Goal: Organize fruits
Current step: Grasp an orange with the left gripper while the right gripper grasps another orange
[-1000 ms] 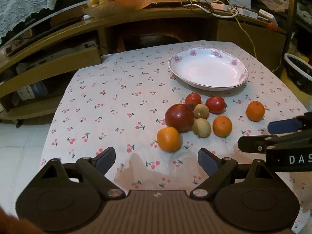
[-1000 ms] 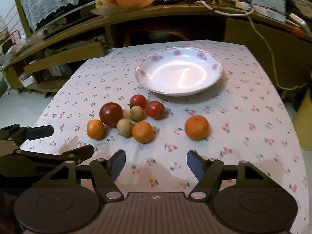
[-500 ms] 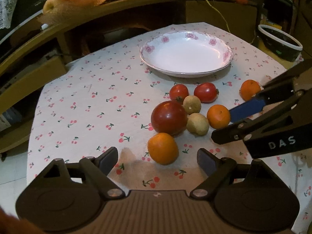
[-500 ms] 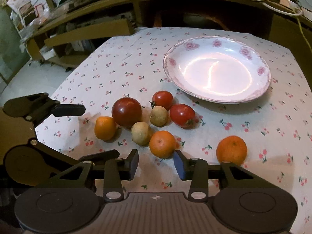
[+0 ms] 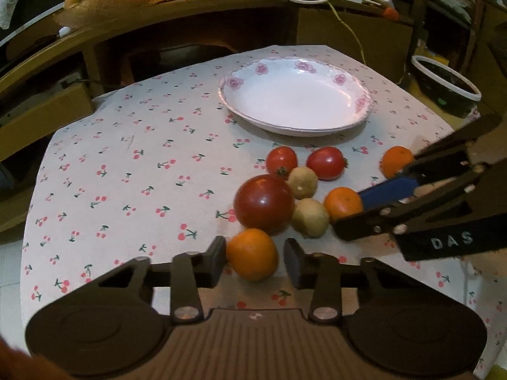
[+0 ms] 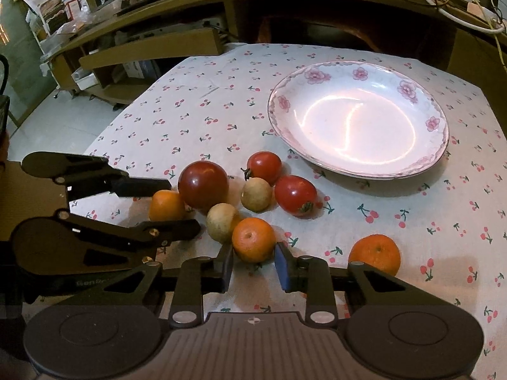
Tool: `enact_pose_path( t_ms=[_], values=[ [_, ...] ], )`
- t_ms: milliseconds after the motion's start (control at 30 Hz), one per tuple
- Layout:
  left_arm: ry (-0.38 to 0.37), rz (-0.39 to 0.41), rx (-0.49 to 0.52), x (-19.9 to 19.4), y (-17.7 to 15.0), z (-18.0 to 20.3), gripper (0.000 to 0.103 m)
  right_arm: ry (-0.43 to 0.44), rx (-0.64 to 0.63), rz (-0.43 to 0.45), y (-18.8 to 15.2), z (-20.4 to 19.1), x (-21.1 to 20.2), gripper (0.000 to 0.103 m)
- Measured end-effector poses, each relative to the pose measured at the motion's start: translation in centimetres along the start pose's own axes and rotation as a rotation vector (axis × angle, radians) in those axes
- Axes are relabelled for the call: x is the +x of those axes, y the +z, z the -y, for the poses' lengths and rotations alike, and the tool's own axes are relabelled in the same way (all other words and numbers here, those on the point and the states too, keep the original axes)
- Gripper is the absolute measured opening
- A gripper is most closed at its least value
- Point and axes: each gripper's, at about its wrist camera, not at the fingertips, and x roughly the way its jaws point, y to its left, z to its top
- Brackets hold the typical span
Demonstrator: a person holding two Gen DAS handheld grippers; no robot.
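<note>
Both tools have been advanced: left tool [image 5: 255, 261] and right tool [image 6: 253, 264] each bracket a mandarin [image 5: 252, 254] [image 6: 253, 239], ungripped; closing should be gentle, centred.

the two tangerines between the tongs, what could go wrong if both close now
1. The right tongs straddle a tangerine that touches a brown fruit; closing may nudge it rolling.
2. The left tongs hold only the near half of their tangerine, so it may squirt toward the big tomato.

Both grippers, left [image 5: 255, 258] and right [image 6: 253, 261], low with jaws parted.
</note>
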Motion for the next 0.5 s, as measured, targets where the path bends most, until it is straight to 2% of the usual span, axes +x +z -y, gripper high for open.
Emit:
enact_pose_path(
  t_ms=[300, 500],
  values=[
    [0.002, 0.000, 0.001, -0.30, -0.29, 0.28, 0.037, 0.005, -0.018, 0.013, 0.15, -0.05, 0.18, 0.033],
    [-0.012, -0.008, -0.018, -0.63, -0.07, 0.25, 0.037, -0.002, -0.018, 0.007, 0.23, -0.19, 0.13, 0.030]
  ],
)
